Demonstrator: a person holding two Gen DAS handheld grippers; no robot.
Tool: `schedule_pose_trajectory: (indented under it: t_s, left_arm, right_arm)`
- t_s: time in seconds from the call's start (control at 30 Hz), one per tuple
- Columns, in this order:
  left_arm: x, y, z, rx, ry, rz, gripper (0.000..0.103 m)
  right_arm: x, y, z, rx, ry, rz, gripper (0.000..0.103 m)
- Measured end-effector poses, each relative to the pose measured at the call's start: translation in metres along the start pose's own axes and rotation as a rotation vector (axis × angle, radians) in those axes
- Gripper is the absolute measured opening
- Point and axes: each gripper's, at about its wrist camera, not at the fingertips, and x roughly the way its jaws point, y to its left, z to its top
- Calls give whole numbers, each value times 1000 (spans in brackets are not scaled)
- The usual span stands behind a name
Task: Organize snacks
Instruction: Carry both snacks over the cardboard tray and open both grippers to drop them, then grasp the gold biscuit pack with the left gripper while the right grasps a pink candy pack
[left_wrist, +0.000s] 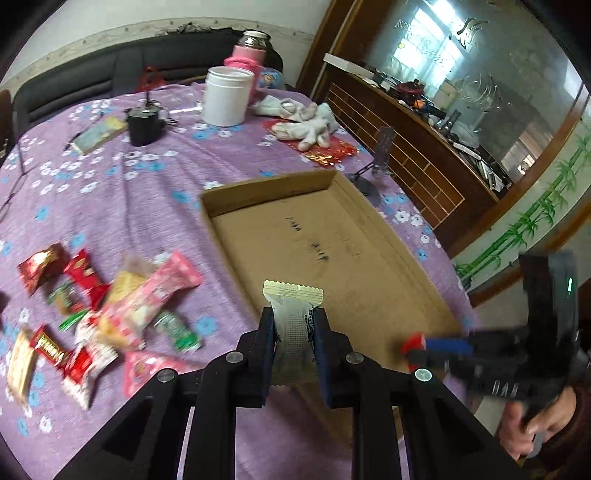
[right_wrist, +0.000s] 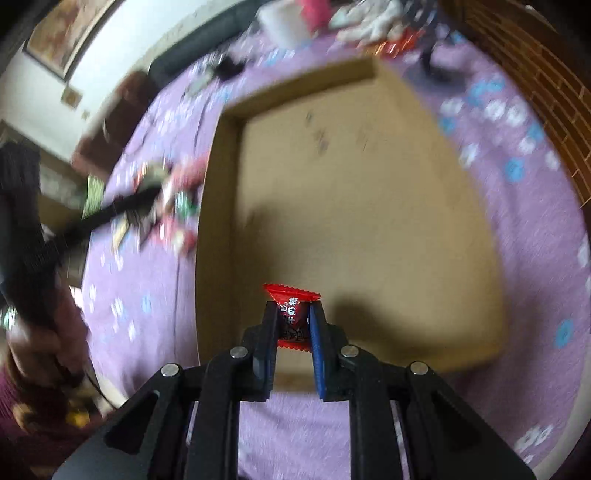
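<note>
Both grippers gripped snacks: left gripper a white wafer packet, right gripper a red candy. Cardboard tray lay empty; snack pile waited at nine o'clock.

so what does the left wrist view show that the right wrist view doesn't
Only the left wrist view shows the white jar, the pink flask, the black cup and the gloves sharply, and the left gripper shut on a cream wrapper.

Only the right wrist view shows the framed picture on the wall, and the right gripper shut on a red candy close up.

Both show the empty cardboard tray, the purple flowered cloth and the snack pile.
</note>
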Motion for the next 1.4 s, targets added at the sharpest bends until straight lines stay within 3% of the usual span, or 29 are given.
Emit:
schedule_pose_trajectory:
  t_s: [0.23, 0.43, 0.77, 0.83, 0.9, 1.0, 1.1, 1.4]
  left_arm:
    - [49, -11, 36, -2, 57, 14, 19]
    - [88, -8, 45, -25, 107, 71, 19]
    - [103, -4, 42, -45, 134, 85, 19]
    - [104, -5, 42, -42, 134, 88, 20]
    - [104, -5, 43, -50, 139, 88, 20]
    - [101, -4, 44, -56, 139, 85, 25]
    - [91, -3, 44, -65, 119, 68, 34]
    - [20, 29, 36, -114, 6, 42, 35]
  right_arm:
    - [22, 7, 80, 50, -44, -35, 16]
    - [57, 0, 110, 67, -22, -98, 16]
    - [79, -16, 116, 88, 12, -126, 17]
    - [79, -18, 117, 100, 12, -110, 21]
    - [76, -18, 117, 103, 3, -114, 42]
    - [69, -17, 116, 105, -22, -113, 45]
    - [56, -12, 115, 109, -59, -107, 45]
    - [18, 33, 99, 66, -161, -50, 46]
